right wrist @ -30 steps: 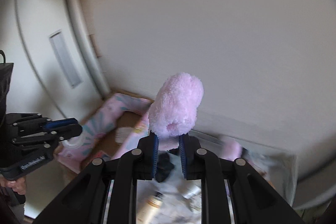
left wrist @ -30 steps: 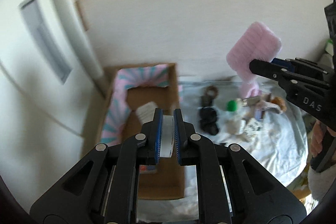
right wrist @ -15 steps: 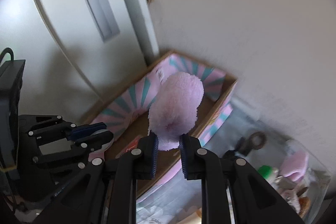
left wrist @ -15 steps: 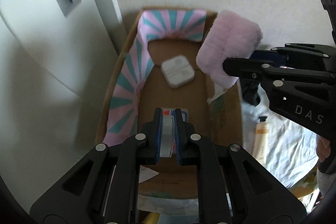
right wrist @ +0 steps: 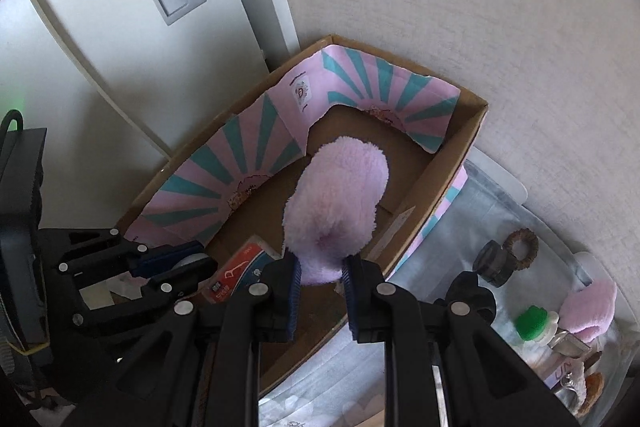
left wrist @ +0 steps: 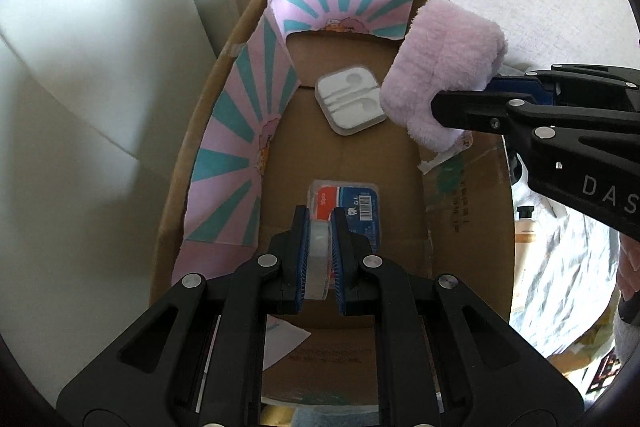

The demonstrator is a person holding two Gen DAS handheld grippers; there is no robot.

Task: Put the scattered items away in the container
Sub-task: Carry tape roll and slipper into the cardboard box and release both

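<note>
Slipper lengthwise over box

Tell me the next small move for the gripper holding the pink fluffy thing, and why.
Probably open the right gripper and drop the pink fluffy item. It already hangs inside the cardboard box, above bare floor beside the white earphone case, so it should land without covering anything.
</note>
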